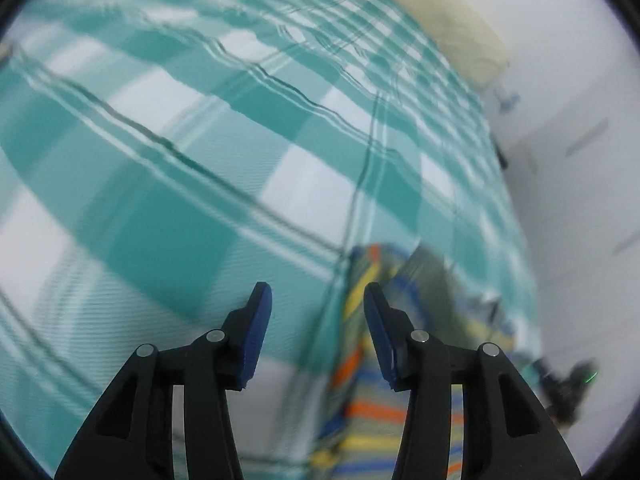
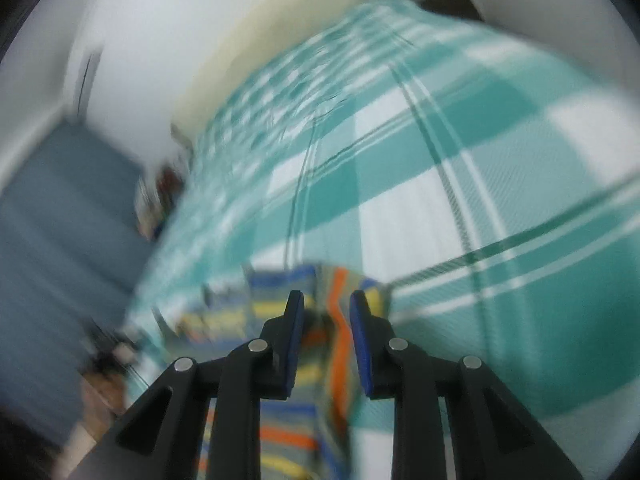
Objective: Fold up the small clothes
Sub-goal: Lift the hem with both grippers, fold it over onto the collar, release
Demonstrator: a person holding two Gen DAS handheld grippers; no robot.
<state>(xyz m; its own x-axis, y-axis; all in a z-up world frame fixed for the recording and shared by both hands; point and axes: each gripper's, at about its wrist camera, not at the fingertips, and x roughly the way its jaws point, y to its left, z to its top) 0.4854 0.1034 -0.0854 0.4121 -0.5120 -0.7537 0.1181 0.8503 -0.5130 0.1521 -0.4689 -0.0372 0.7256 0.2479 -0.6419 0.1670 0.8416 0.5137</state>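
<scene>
1. The left gripper [image 1: 318, 300] stands about half open over the checked bedspread [image 1: 200, 200]. Nothing is between its jaws; the striped garment [image 1: 372, 408] lies below and to the right of them, seemingly apart from the pads.
2. The right gripper [image 2: 326, 306] is open by a narrower gap. The garment [image 2: 320, 360] shows through that gap, but the pads do not look pressed on it — it holds nothing, as far as the blurred picture lets me judge.
3. The garment lies on the bedspread near the bed's edge, bunched or partly folded, with orange, yellow and blue stripes. Its outline is smeared, so I cannot tell which edge is hem or sleeve.
4. The step in hand appears to be a release after a fold, or a reach for a fresh hold — I cannot say which.
5. To do it well: steady both hands first, find two matching corners, and pinch only the top layer so the lower one stays flat. Keep the cloth taut between the grippers and lay the edge down evenly before letting go.
6. Containers: no basket, box or drawer is visible in either view, so nothing can be said of contents.
</scene>
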